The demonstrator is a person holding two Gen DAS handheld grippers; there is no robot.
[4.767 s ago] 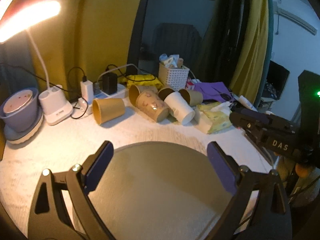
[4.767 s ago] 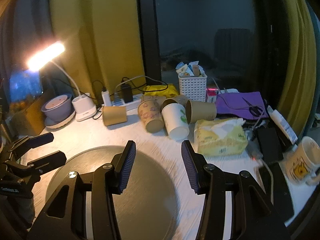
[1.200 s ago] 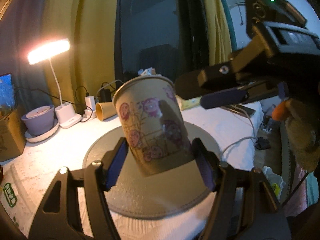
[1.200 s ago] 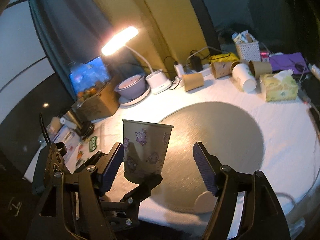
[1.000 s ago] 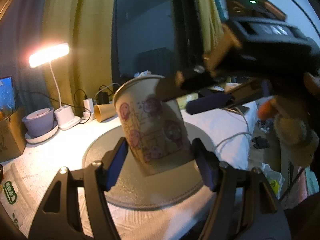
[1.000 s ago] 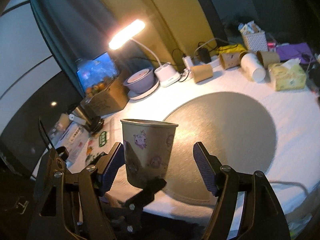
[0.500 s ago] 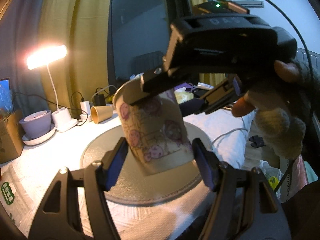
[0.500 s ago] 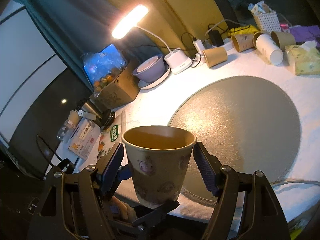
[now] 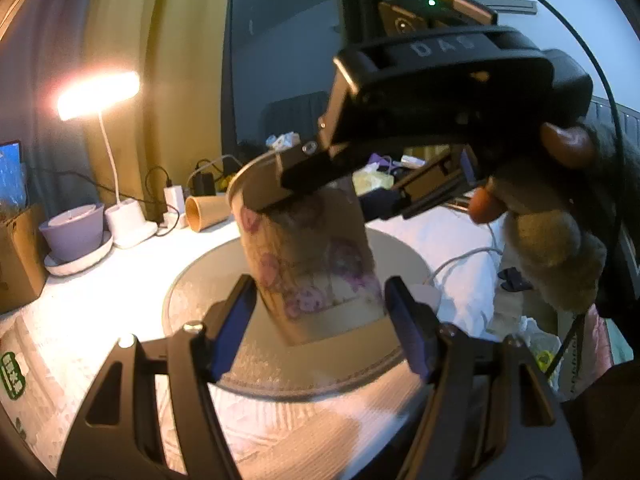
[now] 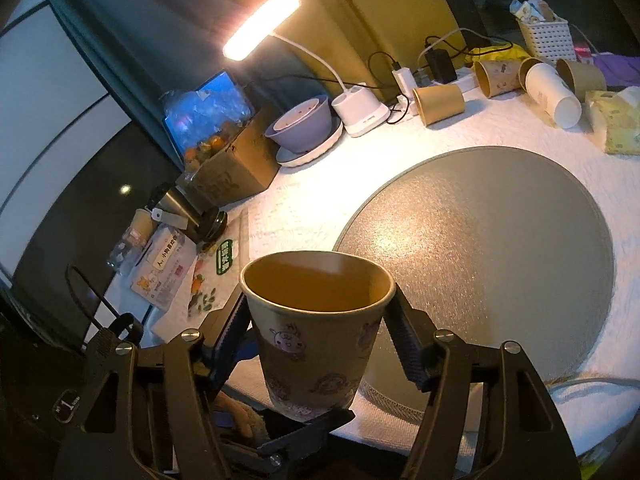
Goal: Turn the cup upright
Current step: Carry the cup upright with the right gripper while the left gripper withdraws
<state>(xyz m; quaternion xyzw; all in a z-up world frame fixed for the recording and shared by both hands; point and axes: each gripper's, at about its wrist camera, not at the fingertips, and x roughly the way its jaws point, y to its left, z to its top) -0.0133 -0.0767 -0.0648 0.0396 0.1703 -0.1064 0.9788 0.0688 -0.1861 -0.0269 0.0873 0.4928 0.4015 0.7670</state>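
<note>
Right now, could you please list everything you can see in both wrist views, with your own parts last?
Printed cup: 1, tan with pink cartoons, mouth up, between both grippers.
Round mat: 1, grey, on the white table cover.
Lying cups: 4, three tan, one white, at the back.
Desk lamp: 1, white, lit.
Bowl: 1, purple, on a plate.
Tissue pack: 1, yellow, far right.
Basket: 1, white, back.
Cardboard box: 1, brown, left.
Left gripper: shut on the cup's base.
Right gripper: around the cup's upper part; contact unclear.

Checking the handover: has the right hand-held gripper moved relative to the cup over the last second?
Yes. In the right wrist view, the printed cup, earlier left of centre, now sits between the right hand-held gripper fingers.
</note>
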